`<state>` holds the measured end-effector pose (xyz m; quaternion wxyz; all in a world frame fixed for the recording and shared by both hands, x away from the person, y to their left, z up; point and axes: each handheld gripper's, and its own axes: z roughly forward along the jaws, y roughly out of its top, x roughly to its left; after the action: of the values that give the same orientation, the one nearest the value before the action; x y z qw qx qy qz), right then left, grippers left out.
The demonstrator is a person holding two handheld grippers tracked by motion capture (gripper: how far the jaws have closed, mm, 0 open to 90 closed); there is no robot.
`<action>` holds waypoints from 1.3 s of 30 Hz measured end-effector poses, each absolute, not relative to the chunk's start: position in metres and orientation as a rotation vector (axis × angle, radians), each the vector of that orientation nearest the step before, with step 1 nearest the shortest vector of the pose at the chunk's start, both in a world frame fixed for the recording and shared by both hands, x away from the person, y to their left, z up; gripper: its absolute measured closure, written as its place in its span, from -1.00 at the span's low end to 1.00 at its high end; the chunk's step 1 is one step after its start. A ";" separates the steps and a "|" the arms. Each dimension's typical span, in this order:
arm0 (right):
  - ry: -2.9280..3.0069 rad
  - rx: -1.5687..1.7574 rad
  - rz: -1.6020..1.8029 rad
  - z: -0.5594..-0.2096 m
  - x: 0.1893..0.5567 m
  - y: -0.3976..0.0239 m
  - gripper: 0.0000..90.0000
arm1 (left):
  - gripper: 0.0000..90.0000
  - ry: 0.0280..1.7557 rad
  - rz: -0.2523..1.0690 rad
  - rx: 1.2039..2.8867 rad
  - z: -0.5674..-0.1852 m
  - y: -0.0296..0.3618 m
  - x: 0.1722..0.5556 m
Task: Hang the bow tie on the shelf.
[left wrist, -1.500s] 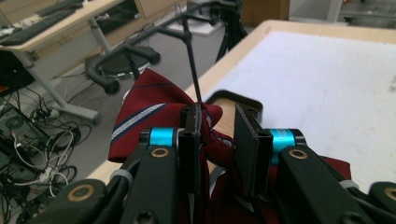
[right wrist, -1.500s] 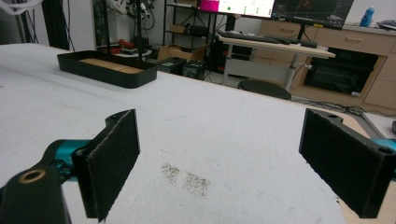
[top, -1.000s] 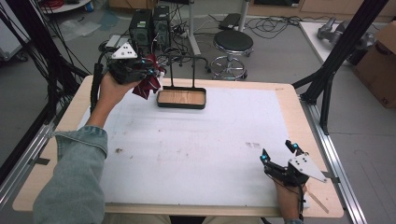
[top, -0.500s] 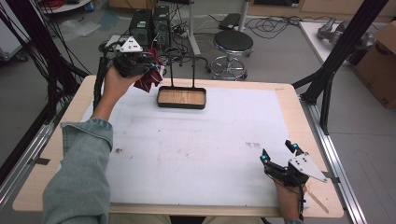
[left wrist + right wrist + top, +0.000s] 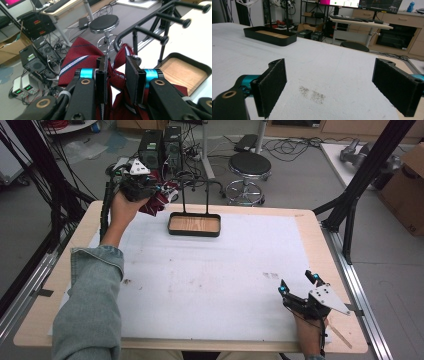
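1. High view: the left claw [image 5: 159, 195] is raised over the far left corner of the worktop [image 5: 65, 285], held in the person's left hand [image 5: 125, 207], with a denim sleeve [image 5: 90, 305] running back to the bottom edge. It is clenched on a dark red striped tie [image 5: 156, 202], which bunches just below and beside the claw, off the surface. Just beside it on the right stands a black stand with a tray base [image 5: 194, 224]; the tray has a wooden floor, and thin black posts rise from its far side to a bar with short pegs. The tie hangs close to the pegs; whether it touches them cannot be told here. The right claw [image 5: 298, 285] rests low at the near right of the white mat [image 5: 210, 275], well apart from the stand, its jaws spread with nothing between them.

2. Left gripper view: the two black jaws grasp the red tie [image 5: 117, 82] between them, folds of cloth with white and navy stripes bulging above and below the pads. The stand's pegs [image 5: 162, 37] reach across the upper right, near the cloth, and the tray's wooden floor [image 5: 182, 72] lies lower right. A round black stool [image 5: 105, 23] stands on the floor beyond.

3. Right gripper view: the jaws stand wide apart, released, over the white mat [image 5: 332, 70] with a grey smudge [image 5: 313, 95] between them. The black tray [image 5: 270, 36] sits far off at upper left.
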<state>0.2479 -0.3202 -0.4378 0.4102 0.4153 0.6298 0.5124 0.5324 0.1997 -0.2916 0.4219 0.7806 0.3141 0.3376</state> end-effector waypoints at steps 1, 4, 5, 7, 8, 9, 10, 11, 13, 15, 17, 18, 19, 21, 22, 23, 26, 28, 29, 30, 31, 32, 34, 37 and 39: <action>1.586 1.046 1.290 -0.438 0.248 -0.320 -0.75 | 0.59 0.793 0.842 1.956 -0.293 0.200 0.533; 1.587 1.046 1.290 -0.438 0.248 -0.320 -0.75 | 0.59 0.813 0.847 1.971 -0.300 0.198 0.535; 1.587 1.045 1.288 -0.438 0.248 -0.320 -0.75 | 0.59 0.823 0.855 1.977 -0.303 0.197 0.536; 1.587 1.041 1.288 -0.438 0.248 -0.321 -0.75 | 0.59 0.832 0.856 1.980 -0.308 0.195 0.537; 1.587 1.043 1.288 -0.438 0.248 -0.321 -0.75 | 0.59 0.839 0.857 1.977 -0.310 0.194 0.537; 1.585 1.043 1.290 -0.438 0.248 -0.321 -0.75 | 0.59 0.844 0.855 1.980 -0.315 0.193 0.538; 1.585 1.043 1.290 -0.438 0.248 -0.321 -0.75 | 0.59 0.844 0.855 1.980 -0.315 0.193 0.538; 1.585 1.043 1.290 -0.438 0.248 -0.321 -0.75 | 0.59 0.848 0.856 1.986 -0.317 0.192 0.539; 1.585 1.043 1.293 -0.438 0.248 -0.321 -0.75 | 0.59 0.848 0.852 1.991 -0.322 0.189 0.540; 1.587 1.042 1.293 -0.438 0.248 -0.321 -0.75 | 0.59 0.849 0.843 1.999 -0.326 0.187 0.541; 1.587 1.041 1.291 -0.438 0.248 -0.321 -0.75 | 0.59 0.849 0.846 1.994 -0.330 0.184 0.542; 1.588 1.045 1.292 -0.438 0.248 -0.321 -0.75 | 0.59 0.852 0.841 1.989 -0.332 0.183 0.542; 1.588 1.044 1.291 -0.438 0.248 -0.321 -0.75 | 0.59 0.855 0.843 1.989 -0.334 0.181 0.543; 1.588 1.044 1.290 -0.438 0.248 -0.321 -0.75 | 0.59 0.851 0.831 1.984 -0.337 0.178 0.544; 1.585 1.042 1.293 -0.438 0.248 -0.321 -0.75 | 0.59 0.850 0.824 1.985 -0.338 0.177 0.544; 1.587 1.041 1.289 -0.438 0.248 -0.321 -0.75 | 0.59 0.842 0.818 1.983 -0.340 0.175 0.545; 1.586 1.042 1.293 -0.438 0.248 -0.321 -0.75 | 0.58 0.842 0.818 1.978 -0.344 0.173 0.546; 1.586 1.047 1.294 -0.438 0.248 -0.321 -0.75 | 0.58 0.846 0.811 1.969 -0.346 0.173 0.546; 1.587 1.047 1.295 -0.438 0.248 -0.321 -0.75 | 0.58 0.846 0.808 1.964 -0.347 0.173 0.547; 1.588 1.046 1.295 -0.438 0.248 -0.321 -0.75 | 0.57 0.847 0.804 1.962 -0.347 0.174 0.547; 1.587 1.046 1.296 -0.438 0.248 -0.321 -0.75 | 0.56 0.850 0.803 1.964 -0.347 0.174 0.548; 1.587 1.046 1.296 -0.438 0.248 -0.321 -0.75 | 0.56 0.852 0.807 1.962 -0.348 0.174 0.547; 1.588 1.046 1.295 -0.438 0.248 -0.321 -0.75 | 0.55 0.847 0.805 1.960 -0.348 0.175 0.547; 1.588 1.046 1.295 -0.438 0.248 -0.321 -0.75 | 0.53 0.853 0.818 1.957 -0.349 0.176 0.547; 1.590 1.050 1.295 -0.438 0.248 -0.321 -0.75 | 0.51 0.851 0.821 1.959 -0.349 0.176 0.547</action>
<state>0.2481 -0.3208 -0.4381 0.4065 0.4163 0.6306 0.5136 0.5466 0.1760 -0.3488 0.4137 0.7795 0.3385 0.3266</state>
